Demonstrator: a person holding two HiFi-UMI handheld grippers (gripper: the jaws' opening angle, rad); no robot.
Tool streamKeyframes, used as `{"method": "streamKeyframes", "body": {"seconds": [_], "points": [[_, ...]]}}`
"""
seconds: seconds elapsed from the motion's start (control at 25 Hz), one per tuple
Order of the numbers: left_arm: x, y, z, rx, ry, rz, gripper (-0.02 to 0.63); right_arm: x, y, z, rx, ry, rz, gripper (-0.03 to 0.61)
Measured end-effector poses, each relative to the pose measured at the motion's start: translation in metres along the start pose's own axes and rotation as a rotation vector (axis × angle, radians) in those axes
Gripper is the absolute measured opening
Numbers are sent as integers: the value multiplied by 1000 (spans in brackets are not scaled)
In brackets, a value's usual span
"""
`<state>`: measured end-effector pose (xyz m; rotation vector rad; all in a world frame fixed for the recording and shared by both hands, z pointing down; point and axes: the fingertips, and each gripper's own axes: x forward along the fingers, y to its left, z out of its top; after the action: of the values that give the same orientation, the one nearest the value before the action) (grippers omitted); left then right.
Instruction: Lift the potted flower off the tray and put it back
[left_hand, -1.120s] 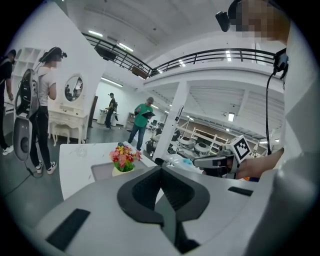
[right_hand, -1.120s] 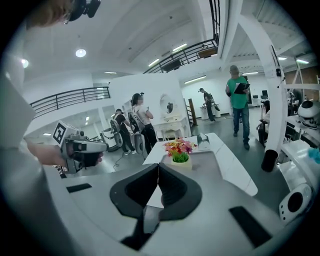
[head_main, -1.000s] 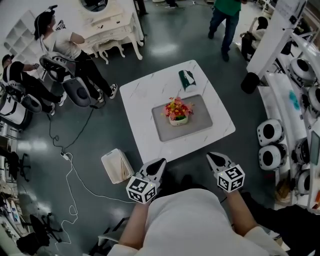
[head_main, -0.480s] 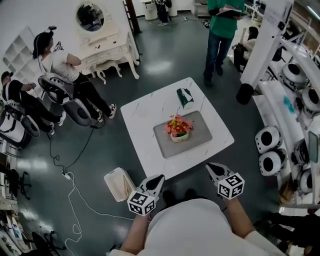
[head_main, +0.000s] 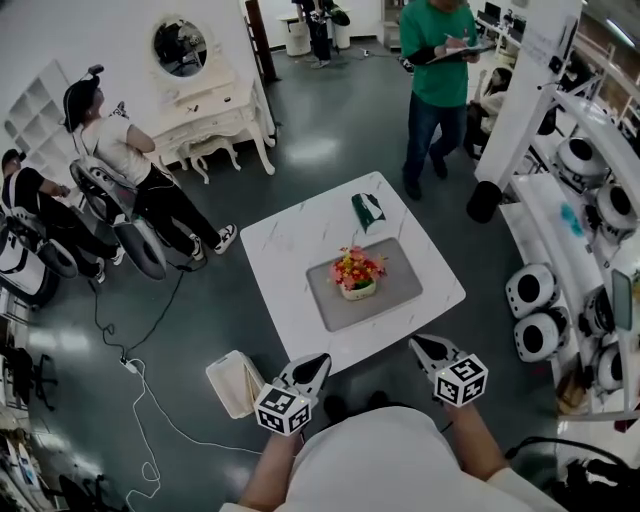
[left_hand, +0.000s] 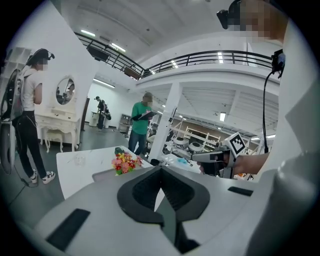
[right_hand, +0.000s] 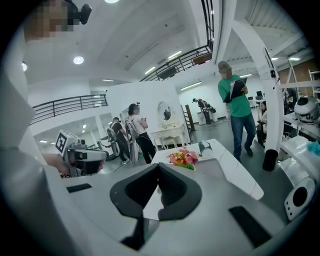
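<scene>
White furniture fills the left of the head view: a dressing table (head_main: 215, 110) with an oval mirror, and 2 people sitting beside it. Lower down, a pale box (head_main: 235, 382) lies on the dark floor, just left of the left gripper (head_main: 316, 362). That gripper is held at the near edge of the table (head_main: 285, 235), its jaws pressed together with nothing between them, pointing in toward the potted flower (head_main: 357, 272). The flower stands upright near the middle of the grey tray (head_main: 395, 290), which lies on the centre of the table. A green and white packet (head_main: 367, 210) lies beyond the tray. The flower is well ahead of both tools, roughly between their lines, and neither touches it. The right gripper (head_main: 422, 346) also hangs at the table's near edge, jaws closed on nothing, aimed toward the pot. Past the table a person in a green shirt (head_main: 438, 70) stands holding a clipboard, and round white machines (head_main: 535, 290) sit along the right.
</scene>
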<state>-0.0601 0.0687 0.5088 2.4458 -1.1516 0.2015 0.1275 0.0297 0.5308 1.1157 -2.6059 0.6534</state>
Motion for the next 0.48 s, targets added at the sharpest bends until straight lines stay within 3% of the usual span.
{"method": "streamKeyframes", "body": {"seconds": [0.48], "points": [[4, 6, 12, 11, -11, -12, 8, 8, 3, 8, -2, -8, -6, 17]]}}
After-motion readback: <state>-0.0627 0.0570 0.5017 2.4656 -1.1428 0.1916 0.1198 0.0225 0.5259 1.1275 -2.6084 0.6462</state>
